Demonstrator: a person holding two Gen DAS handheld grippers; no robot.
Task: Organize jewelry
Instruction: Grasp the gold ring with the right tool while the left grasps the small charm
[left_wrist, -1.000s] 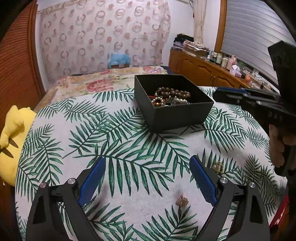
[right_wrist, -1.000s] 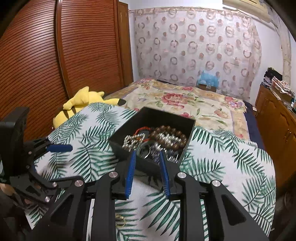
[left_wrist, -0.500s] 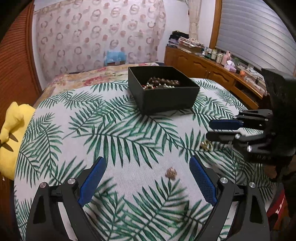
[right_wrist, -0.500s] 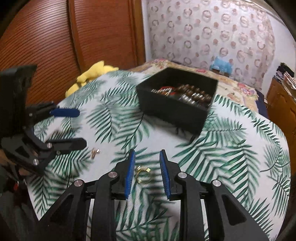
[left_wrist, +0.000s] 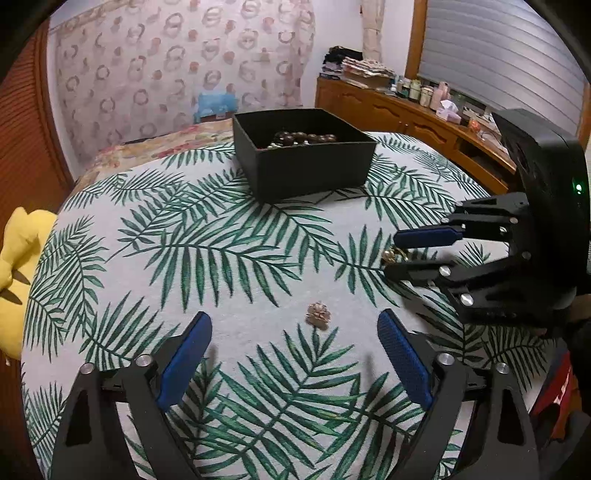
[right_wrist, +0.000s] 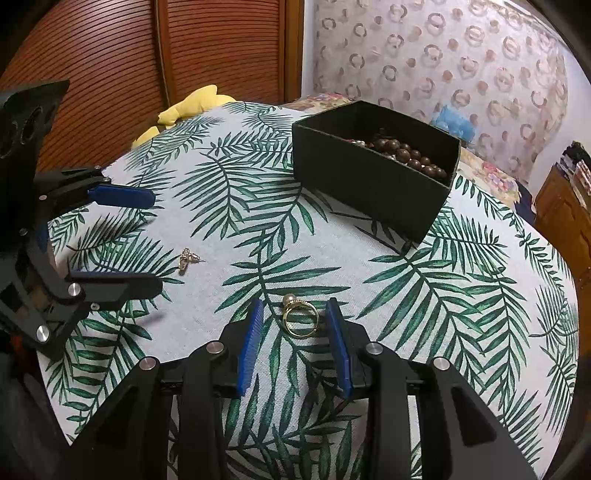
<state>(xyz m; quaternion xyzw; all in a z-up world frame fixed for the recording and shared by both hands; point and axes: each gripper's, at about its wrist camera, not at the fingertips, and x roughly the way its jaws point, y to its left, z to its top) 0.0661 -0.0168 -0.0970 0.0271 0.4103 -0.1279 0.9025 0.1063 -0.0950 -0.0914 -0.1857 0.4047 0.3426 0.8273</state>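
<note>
Gold ring (right_wrist: 300, 318) with a pearl lies on the palm-print table (right_wrist: 461, 295), between the spread fingers of the right tongs (right_wrist: 293, 338) (untouched, jaws open). Left tongs (left_wrist: 295, 354) gape wide near a small earring (left_wrist: 317, 315). Black box (right_wrist: 373, 173) holds brown beads (right_wrist: 410, 157).

Both wrist views sit low, close over the tabletop (left_wrist: 236, 258), facing the black box (left_wrist: 306, 162). Shared: box, earring (right_wrist: 186, 258), each other's gripper.
</note>
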